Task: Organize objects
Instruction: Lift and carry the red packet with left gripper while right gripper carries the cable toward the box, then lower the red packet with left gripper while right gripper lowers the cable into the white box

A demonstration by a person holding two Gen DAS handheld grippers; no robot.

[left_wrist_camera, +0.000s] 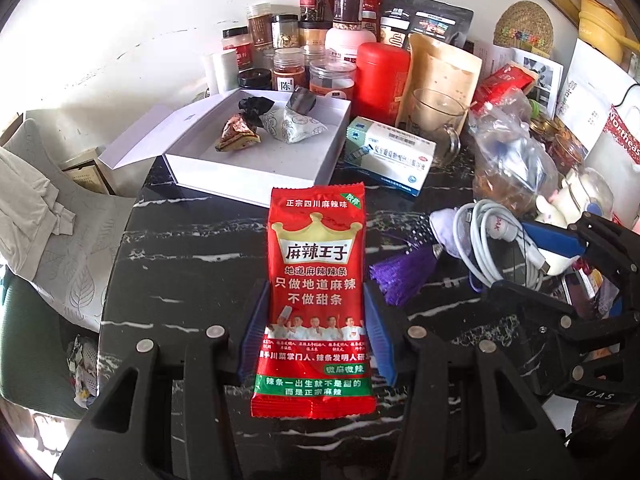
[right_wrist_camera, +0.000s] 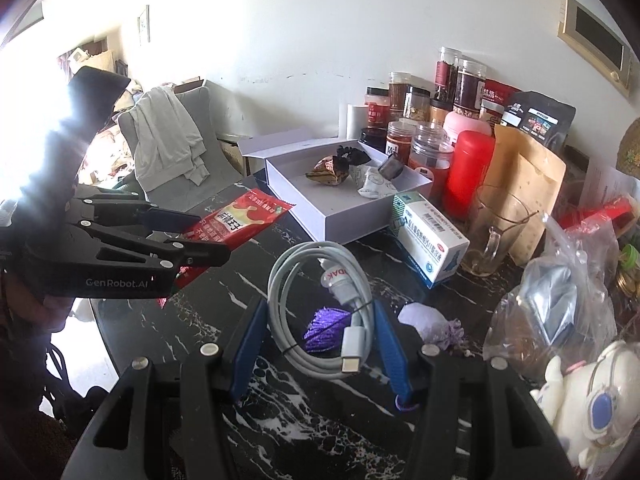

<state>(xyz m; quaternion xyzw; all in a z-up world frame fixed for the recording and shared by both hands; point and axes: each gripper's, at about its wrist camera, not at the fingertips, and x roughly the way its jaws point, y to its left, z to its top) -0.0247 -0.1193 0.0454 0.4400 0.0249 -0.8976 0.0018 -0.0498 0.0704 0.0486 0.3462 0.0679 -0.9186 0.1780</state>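
- Black marble-veined tabletop [left_wrist_camera: 192, 240] against a white wall, cluttered with jars and pouches at 12 to 2 o'clock in the left wrist view.
- My left gripper [left_wrist_camera: 316, 328] is clamped on a red foil snack packet with a gold crown print [left_wrist_camera: 316, 280], blue pads pressing both long edges; the packet is held off the table.
- Open white cardboard box [left_wrist_camera: 256, 160] sits just beyond the packet at 12 o'clock, with small wrapped sachets inside.
- My right gripper [right_wrist_camera: 320, 344] has a coiled white charging cable [right_wrist_camera: 316, 304] between its blue pads; I cannot tell if the pads actually pinch it.
- Purple tassel [right_wrist_camera: 326, 328] lies under the coil; a lavender cloth pouch [right_wrist_camera: 424, 324] is just beside it at 3 o'clock.
- White and green medicine carton [right_wrist_camera: 430, 236] lies at 1 o'clock of the cable, near a clear glass mug [right_wrist_camera: 496, 232].
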